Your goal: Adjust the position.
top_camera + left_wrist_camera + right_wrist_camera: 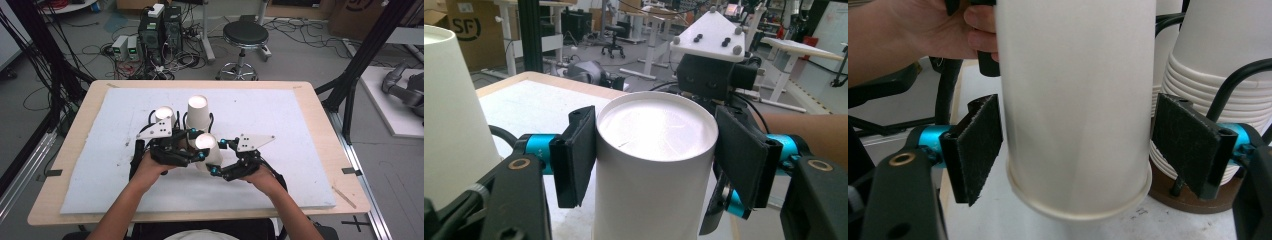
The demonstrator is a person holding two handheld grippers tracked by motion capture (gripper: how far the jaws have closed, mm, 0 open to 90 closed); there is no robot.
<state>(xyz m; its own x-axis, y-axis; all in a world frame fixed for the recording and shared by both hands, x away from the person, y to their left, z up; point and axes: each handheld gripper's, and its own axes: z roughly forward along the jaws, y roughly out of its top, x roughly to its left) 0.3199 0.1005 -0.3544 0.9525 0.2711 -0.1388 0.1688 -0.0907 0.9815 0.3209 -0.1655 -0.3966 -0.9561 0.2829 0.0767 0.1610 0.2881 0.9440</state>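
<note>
Step in hand: a single inverted paper cup (207,149) is held clear of the white mat (280,125) on the bench (320,107), near centre, between the two claws. Two stacks of inverted cups stand just beyond it: a taller stack (198,119) at centre and a shorter stack (165,116) to its left, each seated in a black wire holder on a brown base (1193,197).

Left claw (656,157): nearly closed, its pads pressed against the cup's upper wall just below the closed bottom, which faces upward. It carries the cup.

Right claw (1078,150): jaws stand open on either side of the cup near its rolled rim (1078,207). The left pad (979,145) lies at the wall or barely off it; the other stands clearly apart. No grip is made by this claw.

Judgement: the cup appears to have been drawn from a stack and is at the point of hand-over or two-handed steadying. The rim hangs tilted above the mat, not resting on it.

Next move calls for: closing the right claw gently and squarely on the lower wall, since thin paper will dent under force; the left claw should not release until that grip is firm. Keep the cup clear of the stack close behind.
</note>
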